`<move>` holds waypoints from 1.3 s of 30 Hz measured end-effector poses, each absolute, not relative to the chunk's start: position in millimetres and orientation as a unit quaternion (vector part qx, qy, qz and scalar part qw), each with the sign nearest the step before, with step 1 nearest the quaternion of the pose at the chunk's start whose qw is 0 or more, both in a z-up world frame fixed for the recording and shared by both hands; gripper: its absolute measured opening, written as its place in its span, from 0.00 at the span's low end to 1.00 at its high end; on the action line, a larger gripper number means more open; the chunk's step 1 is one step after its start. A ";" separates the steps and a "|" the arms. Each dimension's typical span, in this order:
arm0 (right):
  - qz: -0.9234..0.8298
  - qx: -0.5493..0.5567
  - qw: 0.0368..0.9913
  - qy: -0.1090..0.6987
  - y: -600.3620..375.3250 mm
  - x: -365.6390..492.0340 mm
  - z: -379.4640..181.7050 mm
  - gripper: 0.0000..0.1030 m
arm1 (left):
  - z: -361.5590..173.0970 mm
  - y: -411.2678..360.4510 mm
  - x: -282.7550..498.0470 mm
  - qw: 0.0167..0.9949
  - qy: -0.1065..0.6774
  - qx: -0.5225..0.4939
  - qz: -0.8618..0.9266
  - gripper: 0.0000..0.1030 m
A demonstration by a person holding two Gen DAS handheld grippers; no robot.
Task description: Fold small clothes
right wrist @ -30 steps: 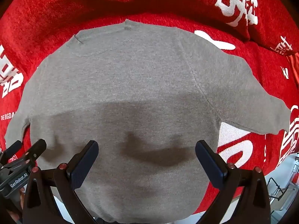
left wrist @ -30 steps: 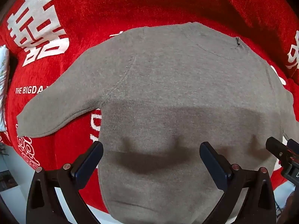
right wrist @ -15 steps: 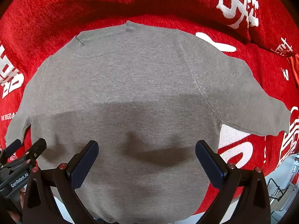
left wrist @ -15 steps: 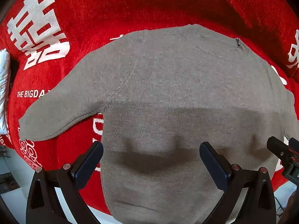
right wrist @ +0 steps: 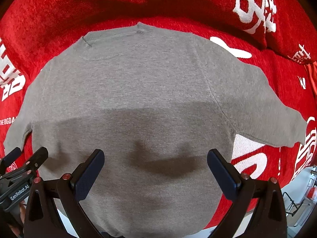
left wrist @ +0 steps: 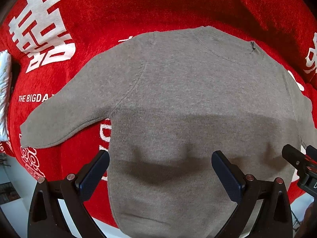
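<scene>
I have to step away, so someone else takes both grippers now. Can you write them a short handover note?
Left gripper: open, holding nothing, above the lower body of the grey sweater.
Right gripper: open, holding nothing, above the same area.
Sweater: spread flat on the red blanket, collar far, hem near, both sleeves out to the sides.
Done: laid out.
Left: every fold; probably the sleeves first.
</scene>
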State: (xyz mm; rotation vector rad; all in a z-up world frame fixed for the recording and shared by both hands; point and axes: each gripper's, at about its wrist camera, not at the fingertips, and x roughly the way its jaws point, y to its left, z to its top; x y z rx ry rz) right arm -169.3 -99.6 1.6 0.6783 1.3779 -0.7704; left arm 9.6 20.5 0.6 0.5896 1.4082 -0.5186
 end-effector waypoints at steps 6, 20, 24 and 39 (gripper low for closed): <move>-0.331 0.304 0.665 0.597 -98.8 -170.8 3.6 1.00 | 1.3 22.1 8.7 0.693 0.629 0.265 -0.231 1.00; -0.318 0.300 0.678 0.591 -94.1 -175.2 8.9 1.00 | 5.3 25.2 4.3 0.698 0.625 0.261 -0.232 1.00; -0.322 0.294 0.677 0.593 -93.9 -175.1 8.7 1.00 | 6.2 24.6 2.7 0.699 0.624 0.262 -0.232 1.00; -0.330 0.283 0.676 0.596 -88.8 -168.5 9.7 1.00 | 6.3 28.1 1.7 0.700 0.623 0.259 -0.232 1.00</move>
